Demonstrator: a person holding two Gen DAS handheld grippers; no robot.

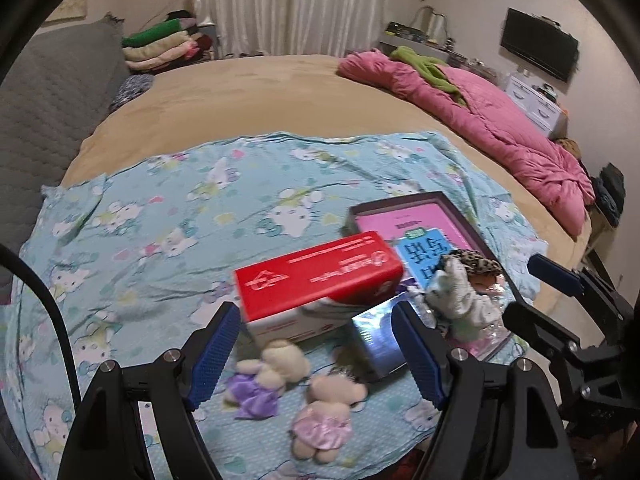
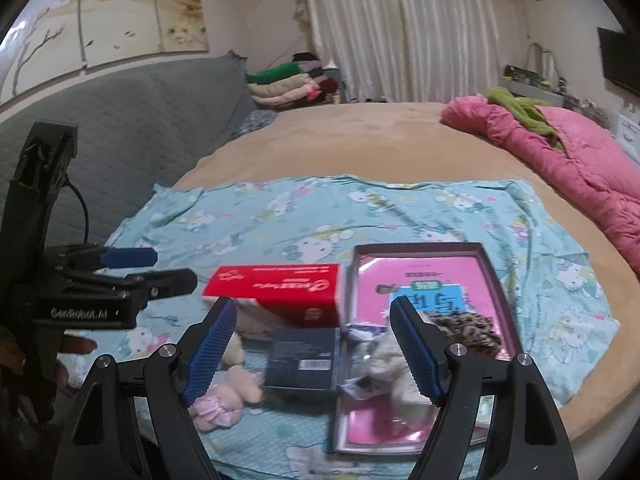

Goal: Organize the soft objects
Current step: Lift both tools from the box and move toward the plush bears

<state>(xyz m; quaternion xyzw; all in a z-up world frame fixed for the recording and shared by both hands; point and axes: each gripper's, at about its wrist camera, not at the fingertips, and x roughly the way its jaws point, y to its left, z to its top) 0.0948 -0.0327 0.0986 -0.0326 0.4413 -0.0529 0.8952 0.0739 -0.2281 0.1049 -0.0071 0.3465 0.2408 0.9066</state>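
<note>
Both grippers, left gripper [image 1: 316,354] and right gripper [image 2: 314,344], hover with fingers spread wide, nothing between the pads. Two small plush bears [image 1: 296,396] lie bottom centre on the blue sheet [image 1: 160,240], below the red box [image 1: 320,276]. A grey plush [image 2: 384,364] sits lower right in the tray [image 2: 492,276].

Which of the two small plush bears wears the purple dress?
The bear in purple lies right in front of the red box, farther toward the left gripper's left finger. The other bear, nearer the camera, wears pink.
</note>
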